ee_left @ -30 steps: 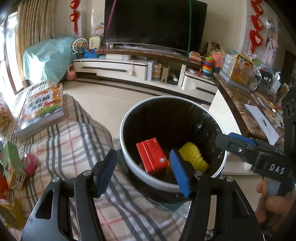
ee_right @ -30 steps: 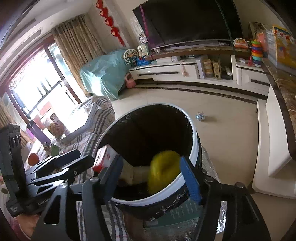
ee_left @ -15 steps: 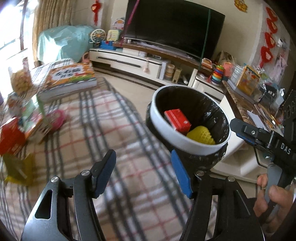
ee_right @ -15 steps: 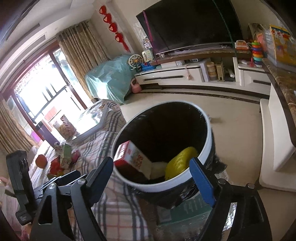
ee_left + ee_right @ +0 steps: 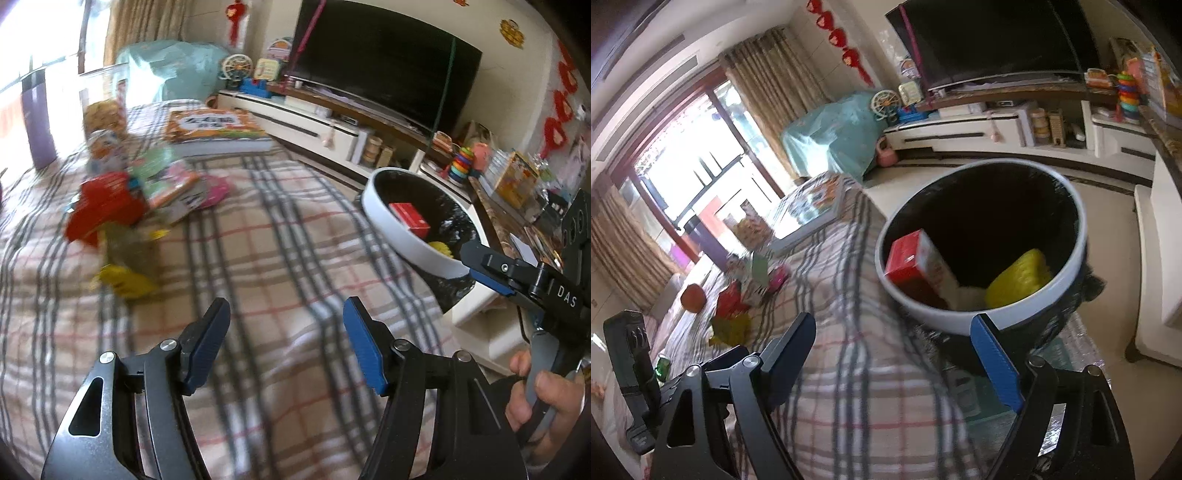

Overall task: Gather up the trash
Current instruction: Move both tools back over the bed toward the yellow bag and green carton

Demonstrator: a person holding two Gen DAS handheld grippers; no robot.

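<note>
A white-rimmed bin with a black liner [image 5: 376, 218] [image 5: 1067, 277] stands beside the plaid-covered table. Inside lie a red box [image 5: 408, 219] [image 5: 910, 258] and a yellow object [image 5: 1019, 280] [image 5: 439, 246]. My left gripper [image 5: 286, 350] is open and empty over the plaid cloth. My right gripper [image 5: 897, 358] is open and empty near the bin's front rim; it also shows in the left wrist view [image 5: 491, 278]. A heap of trash lies on the cloth: a red wrapper [image 5: 107, 206] [image 5: 729, 302], a yellow-green wrapper [image 5: 125, 266] [image 5: 733, 330] and small cartons [image 5: 166, 181].
A big book [image 5: 216, 131] [image 5: 812, 206], a purple bottle [image 5: 37, 118] and a snack jar [image 5: 103, 99] stand at the table's far side. An orange fruit [image 5: 692, 297] lies further left. A TV [image 5: 384, 70] on a low white cabinet is behind.
Both grippers have drawn back from the bin and turned left toward the table. The trash heap has come into the left wrist view. The yellow object settled in the bin.
</note>
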